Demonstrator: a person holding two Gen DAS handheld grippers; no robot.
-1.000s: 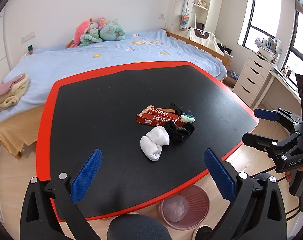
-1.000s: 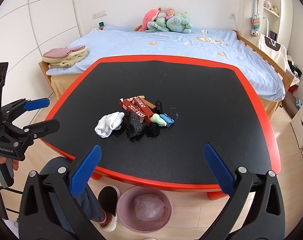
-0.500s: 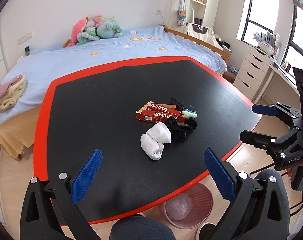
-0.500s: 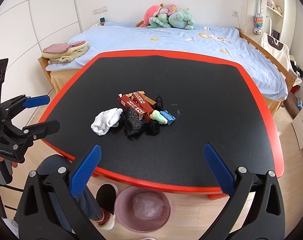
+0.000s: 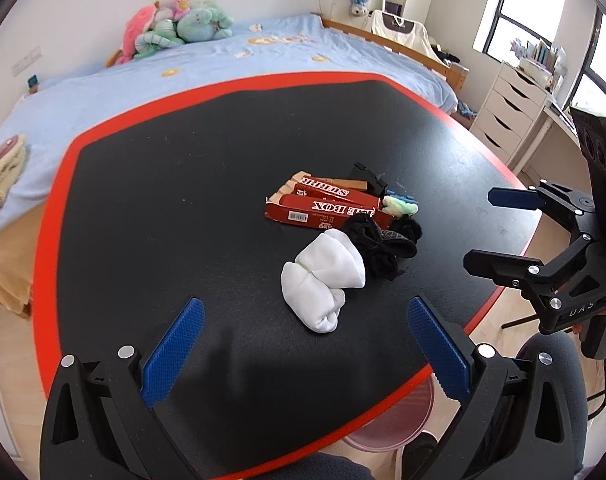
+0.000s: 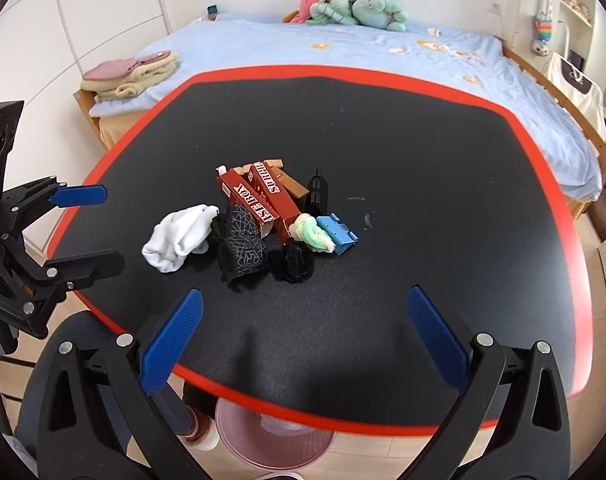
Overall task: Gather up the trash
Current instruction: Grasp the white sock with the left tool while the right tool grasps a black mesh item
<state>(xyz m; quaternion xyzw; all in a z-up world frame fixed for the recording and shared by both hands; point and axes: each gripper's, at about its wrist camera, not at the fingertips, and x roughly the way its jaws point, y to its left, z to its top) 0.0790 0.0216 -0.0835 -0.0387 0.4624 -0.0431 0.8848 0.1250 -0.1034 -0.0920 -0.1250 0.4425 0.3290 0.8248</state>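
Change since the earlier frames: both grippers have come forward over the near edge, the pile now larger in both views; the pile itself unmoved. Left gripper [image 5: 301,344]: fingers spread wide, holding nothing, above the near tabletop [image 5: 163,184]. Right gripper [image 6: 303,340]: fingers likewise wide apart, empty, above the near edge. Tabletop: black, red-rimmed. Pile, near the middle: red carton [image 5: 323,206] printed in white, lying flat, wooden sticks [image 6: 287,182] at its far end; white sock bundle [image 5: 323,276] on the near left of the pile, touching black socks [image 6: 241,246]; black fuzzy piece [image 6: 293,262] just beside those; pale green fluffy item [image 6: 311,232] against the carton; small blue block [image 6: 337,234] touching it; black plastic part [image 6: 317,194] upright behind. Between each gripper and the carton lie the socks. Pink waste bin [image 6: 271,440]: on the floor under the near edge, partly hidden by the tabletop rim. A person's knee [image 5: 551,376] in dark cloth beside it. Beyond: bed [image 6: 343,48] with blue cover, plush toys [image 6: 351,4], folded towels [image 6: 131,74]; white drawers [image 5: 507,108] at the right.
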